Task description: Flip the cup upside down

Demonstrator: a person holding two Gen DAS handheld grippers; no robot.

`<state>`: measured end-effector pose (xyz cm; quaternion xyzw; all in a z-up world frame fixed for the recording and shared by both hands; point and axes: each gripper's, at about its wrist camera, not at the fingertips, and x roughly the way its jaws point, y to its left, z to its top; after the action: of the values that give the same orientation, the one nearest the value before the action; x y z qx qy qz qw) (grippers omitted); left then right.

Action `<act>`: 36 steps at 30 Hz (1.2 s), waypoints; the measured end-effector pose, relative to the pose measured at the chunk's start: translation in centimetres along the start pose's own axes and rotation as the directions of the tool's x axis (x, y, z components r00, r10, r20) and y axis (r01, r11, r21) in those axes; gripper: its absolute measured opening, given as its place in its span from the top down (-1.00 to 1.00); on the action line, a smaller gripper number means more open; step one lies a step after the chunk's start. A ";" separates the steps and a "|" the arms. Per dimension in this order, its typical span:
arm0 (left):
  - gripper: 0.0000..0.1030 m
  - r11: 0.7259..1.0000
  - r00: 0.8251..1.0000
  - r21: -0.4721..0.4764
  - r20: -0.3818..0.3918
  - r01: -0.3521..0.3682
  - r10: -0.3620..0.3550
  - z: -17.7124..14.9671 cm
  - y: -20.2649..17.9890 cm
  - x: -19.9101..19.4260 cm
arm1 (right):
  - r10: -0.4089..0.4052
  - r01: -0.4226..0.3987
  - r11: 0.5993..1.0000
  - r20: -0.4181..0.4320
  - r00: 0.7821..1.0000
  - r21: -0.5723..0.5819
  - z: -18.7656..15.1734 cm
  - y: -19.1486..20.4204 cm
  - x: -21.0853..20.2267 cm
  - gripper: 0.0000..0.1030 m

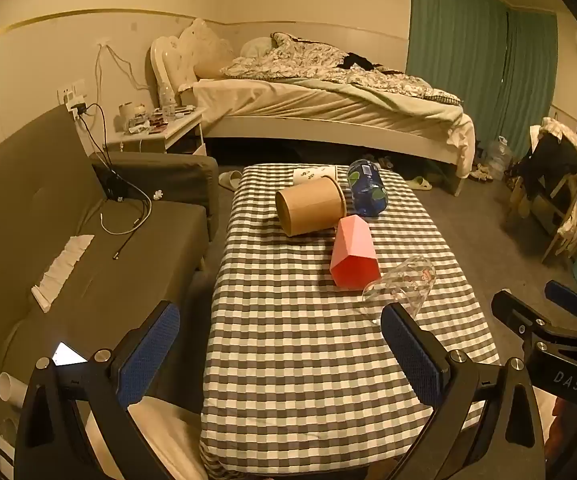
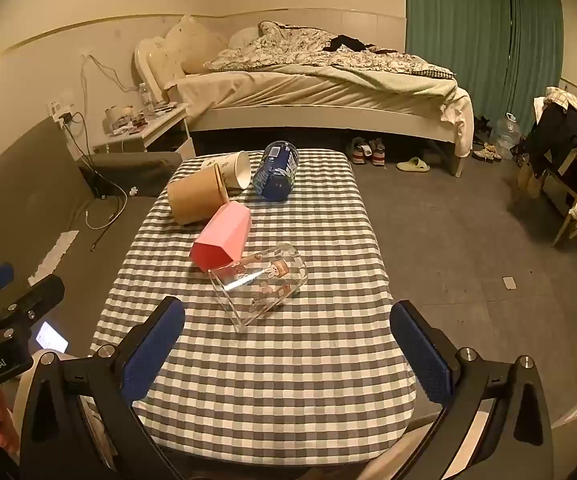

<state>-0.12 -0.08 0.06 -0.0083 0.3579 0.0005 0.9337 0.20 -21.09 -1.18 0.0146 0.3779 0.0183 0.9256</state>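
Jaws apart on both: left gripper (image 1: 280, 354) and right gripper (image 2: 288, 346) held above the near end of the bench (image 2: 288, 392), empty, touching nothing.

5 cups lying on their sides on the checked cloth, none yet inverted. Nearest the right gripper: clear glass cup (image 2: 258, 282), printed with small cartoon figures, mouth turned toward the near-left. Touching or almost touching its far side: pink faceted cup (image 2: 221, 242), flat base facing the camera. Farther back: brown paper cup (image 2: 196, 196), white paper cup (image 2: 230, 170) tucked behind it, and dark blue printed cup (image 2: 276, 176) at the far edge.

Likely handling of the glass: rigid, smooth, probably slippery against the pads, breakable if dropped or knocked off the cloth; free to roll when nudged. Best taken across the middle of the body, 1 pad on each side, then rotated until the rim meets the cloth. Paper ones: light, easily crushed, calling for a gentle squeeze near the stiffer rim. Pink one: flat facets, probably a surer seat for the pads.
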 end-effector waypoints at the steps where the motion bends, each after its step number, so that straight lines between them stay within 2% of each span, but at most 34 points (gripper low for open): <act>1: -1.00 1.000 1.000 0.001 0.001 -0.001 0.001 0.0 -0.1 -0.1 | -0.011 0.011 1.000 -0.002 1.000 -0.008 0.0 0.1 0.1 -0.99; 2: -1.00 1.000 1.000 -0.017 0.003 0.015 -0.015 -0.1 0.2 -0.1 | -0.012 0.012 1.000 0.001 1.000 -0.009 0.0 0.1 0.1 -0.99; 36: -1.00 1.000 1.000 -0.006 -0.017 -0.004 0.004 -0.1 0.3 0.4 | 0.011 -0.011 1.000 -0.016 1.000 0.003 0.0 0.1 0.2 -0.99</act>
<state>0.15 0.25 -0.30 -0.0102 0.3659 0.0032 0.9306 0.38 -20.97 -1.31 0.0178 0.3851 0.0233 0.9224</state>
